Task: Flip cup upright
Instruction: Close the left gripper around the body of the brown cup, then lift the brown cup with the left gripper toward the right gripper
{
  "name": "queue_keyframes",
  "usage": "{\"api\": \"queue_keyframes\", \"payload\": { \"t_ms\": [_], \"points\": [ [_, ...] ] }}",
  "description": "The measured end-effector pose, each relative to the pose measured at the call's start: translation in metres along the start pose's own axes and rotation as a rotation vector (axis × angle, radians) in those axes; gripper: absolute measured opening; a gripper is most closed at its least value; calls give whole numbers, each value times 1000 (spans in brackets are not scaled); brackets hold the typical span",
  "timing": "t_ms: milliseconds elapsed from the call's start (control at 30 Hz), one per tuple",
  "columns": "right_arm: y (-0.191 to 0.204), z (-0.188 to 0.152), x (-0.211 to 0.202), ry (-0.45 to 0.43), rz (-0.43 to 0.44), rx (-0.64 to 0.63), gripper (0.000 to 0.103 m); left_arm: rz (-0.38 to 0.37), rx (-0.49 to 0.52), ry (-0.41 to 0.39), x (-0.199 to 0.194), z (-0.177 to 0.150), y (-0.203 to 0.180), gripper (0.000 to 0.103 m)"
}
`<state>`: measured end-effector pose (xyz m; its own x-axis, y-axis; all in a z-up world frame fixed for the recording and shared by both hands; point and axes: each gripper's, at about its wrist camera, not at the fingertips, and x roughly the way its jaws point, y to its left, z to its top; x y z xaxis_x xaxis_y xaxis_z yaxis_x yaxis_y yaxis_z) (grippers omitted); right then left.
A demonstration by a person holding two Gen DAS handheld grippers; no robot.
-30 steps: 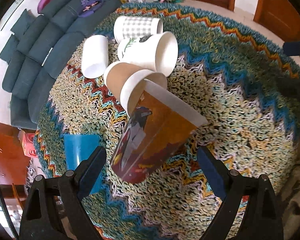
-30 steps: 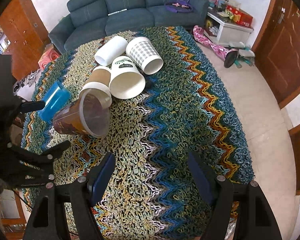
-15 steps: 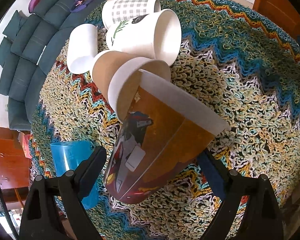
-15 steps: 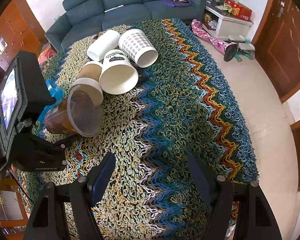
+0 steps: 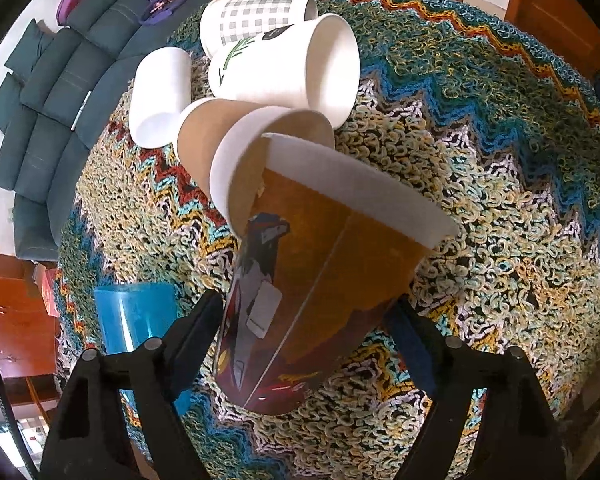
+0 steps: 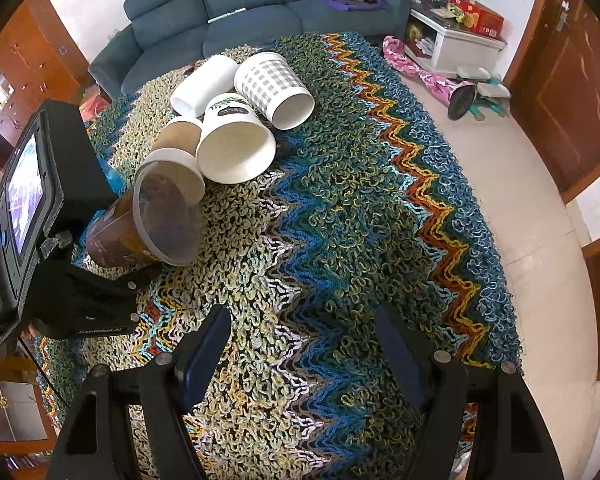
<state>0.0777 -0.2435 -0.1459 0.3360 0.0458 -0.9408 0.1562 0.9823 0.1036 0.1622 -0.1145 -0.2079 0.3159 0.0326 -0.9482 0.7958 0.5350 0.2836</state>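
An orange-brown printed cup [image 5: 320, 280] lies on its side on the shaggy zigzag cloth [image 5: 500, 208], its white rim pointing up and right. My left gripper [image 5: 312, 332] is open, its fingers either side of the cup's lower body, close to it but apart. The right wrist view shows the same cup [image 6: 148, 220] at the left, mouth toward the camera, with the left gripper's black body [image 6: 60, 240] behind it. My right gripper [image 6: 304, 352] is open and empty above bare cloth [image 6: 340, 240].
Several more cups lie on their sides behind: a brown one [image 5: 220, 144], a white leaf-print one [image 5: 284, 68], a grey checked one [image 5: 256, 16], a plain white one [image 5: 160, 96]. A blue cup [image 5: 136, 316] lies at the left. A sofa [image 6: 260, 12] stands beyond the table.
My left gripper has moved forward, so its open fingers now straddle the orange-brown cup. My right gripper has stayed nearly still.
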Motion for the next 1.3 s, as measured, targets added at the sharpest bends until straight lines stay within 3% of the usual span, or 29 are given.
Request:
{"api": "queue_keyframes", "payload": {
  "t_ms": [200, 400, 567, 800, 967, 1300],
  "points": [
    [0, -1, -1, -1, 1, -2, 75, -82, -73, 26, -3, -6, 6, 77],
    [1, -3, -3, -2, 4, -1, 75, -251, -226, 64, -4, -15, 16, 74],
    [1, -3, -3, -4, 5, 1, 75, -306, -314, 61, -6, -26, 15, 72],
    [2, -5, -6, -9, 10, 1, 75, -314, -478, 55, -23, -53, 8, 71],
    [5, -9, -11, -15, 21, -10, 75, -358, -687, 74, -44, -72, -1, 71],
    [20, -24, -29, -48, 48, -83, 75, -377, -1040, 69, -58, -121, -26, 71]
  ]
}}
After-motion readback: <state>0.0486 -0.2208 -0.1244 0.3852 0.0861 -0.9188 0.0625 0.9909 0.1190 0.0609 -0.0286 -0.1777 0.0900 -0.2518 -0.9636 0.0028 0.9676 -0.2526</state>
